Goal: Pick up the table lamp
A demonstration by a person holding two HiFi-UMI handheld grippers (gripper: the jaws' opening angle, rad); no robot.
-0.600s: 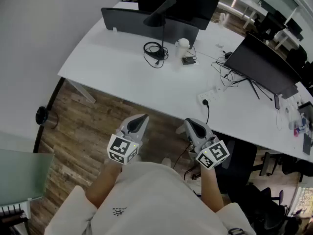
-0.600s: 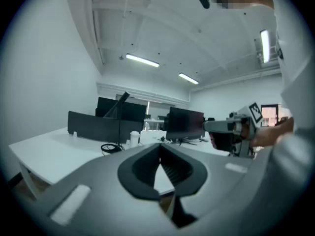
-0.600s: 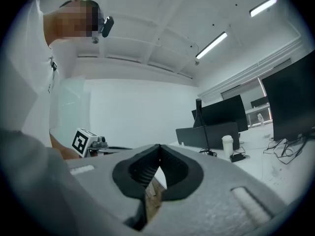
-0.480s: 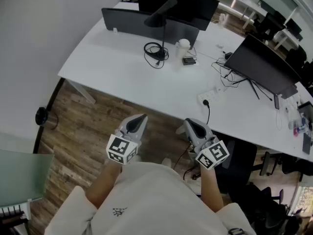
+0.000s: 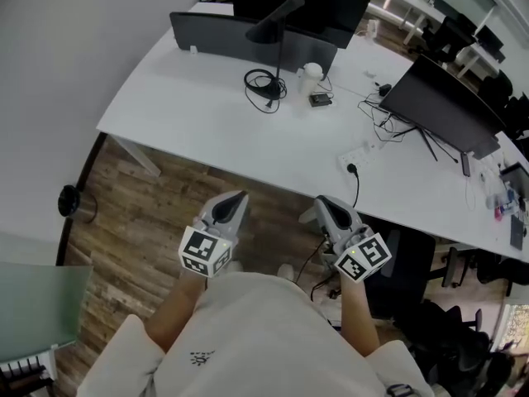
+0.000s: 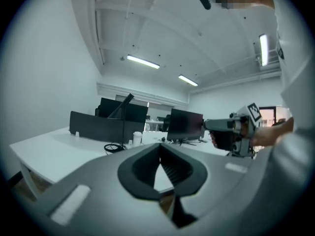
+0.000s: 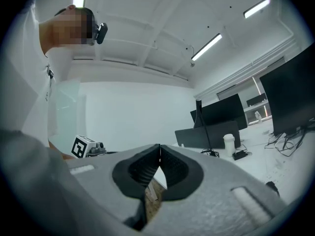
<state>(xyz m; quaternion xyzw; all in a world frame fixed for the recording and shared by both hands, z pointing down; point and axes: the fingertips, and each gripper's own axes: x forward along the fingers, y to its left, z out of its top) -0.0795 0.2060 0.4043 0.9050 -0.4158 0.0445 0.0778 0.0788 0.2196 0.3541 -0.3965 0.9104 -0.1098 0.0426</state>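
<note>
Hovering closed (empty), left tongs (image 5: 239, 197), right tongs (image 5: 319, 205), table lamp (image 5: 277, 20) beyond.

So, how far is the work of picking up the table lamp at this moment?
Nothing looks done: the table lamp stands untouched on the white desk. In hand, nothing: the left gripper and the right gripper are both shut and empty, held over the wooden floor, short of the desk. Left to do: probably reaching to the lamp, opening a gripper, closing on it and lifting.
</note>
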